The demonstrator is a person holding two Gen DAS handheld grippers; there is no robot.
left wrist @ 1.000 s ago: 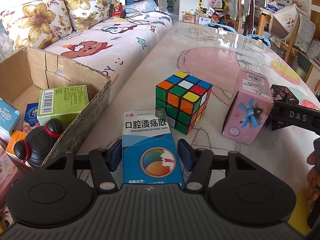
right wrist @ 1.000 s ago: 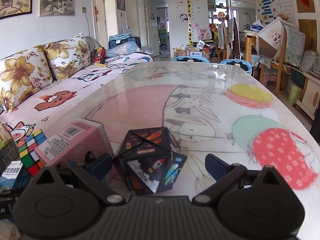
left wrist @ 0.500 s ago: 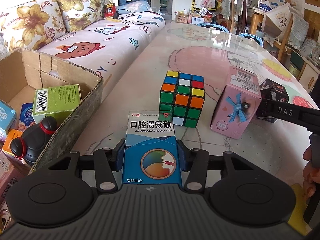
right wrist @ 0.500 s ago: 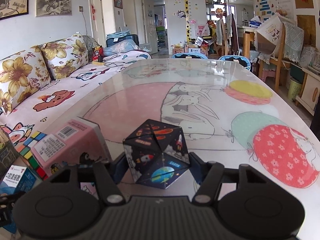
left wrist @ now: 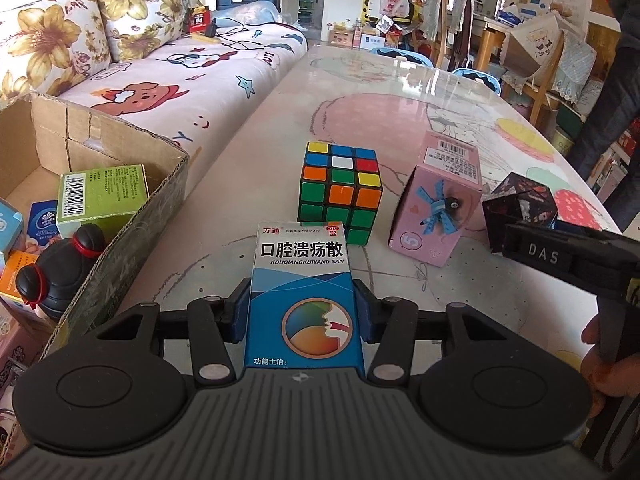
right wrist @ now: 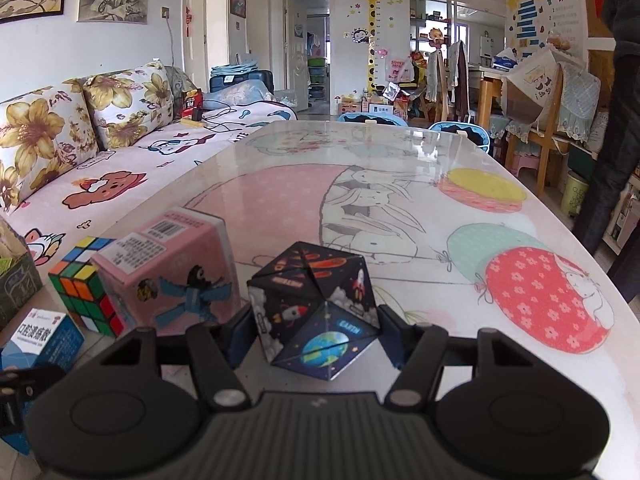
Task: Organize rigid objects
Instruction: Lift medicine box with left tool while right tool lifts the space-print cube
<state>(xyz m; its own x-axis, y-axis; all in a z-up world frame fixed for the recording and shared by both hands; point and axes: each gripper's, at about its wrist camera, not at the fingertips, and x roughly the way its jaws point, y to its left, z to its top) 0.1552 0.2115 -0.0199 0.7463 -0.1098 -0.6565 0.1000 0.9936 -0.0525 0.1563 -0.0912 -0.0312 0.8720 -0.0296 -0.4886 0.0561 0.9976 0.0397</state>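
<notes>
My left gripper (left wrist: pixel 303 312) is shut on a blue medicine box (left wrist: pixel 303 292), its pads pressed against both long sides. Beyond it on the table stand a colourful puzzle cube (left wrist: pixel 339 190) and a pink carton (left wrist: pixel 438 200). My right gripper (right wrist: pixel 314 330) is shut on a dark space-print cube (right wrist: pixel 316 312), both pads touching its sides. In the right wrist view the pink carton (right wrist: pixel 168 268) stands just left of that cube, with the puzzle cube (right wrist: pixel 86 284) and the blue medicine box (right wrist: pixel 42 338) further left. The space-print cube (left wrist: pixel 520 210) also shows at the right of the left wrist view.
An open cardboard box (left wrist: pixel 132 208) at the table's left edge holds a green carton (left wrist: pixel 100 196), a black toy (left wrist: pixel 60 268) and several small packs. A sofa (right wrist: pixel 120 160) runs along the left. A person's hand (left wrist: pixel 608 360) grips the right tool. Chairs stand beyond the table's (right wrist: pixel 400 184) far end.
Both grippers closed: the left pads came in onto the blue medicine box, the right pads onto the space-print cube, which turned slightly as it was clamped.
</notes>
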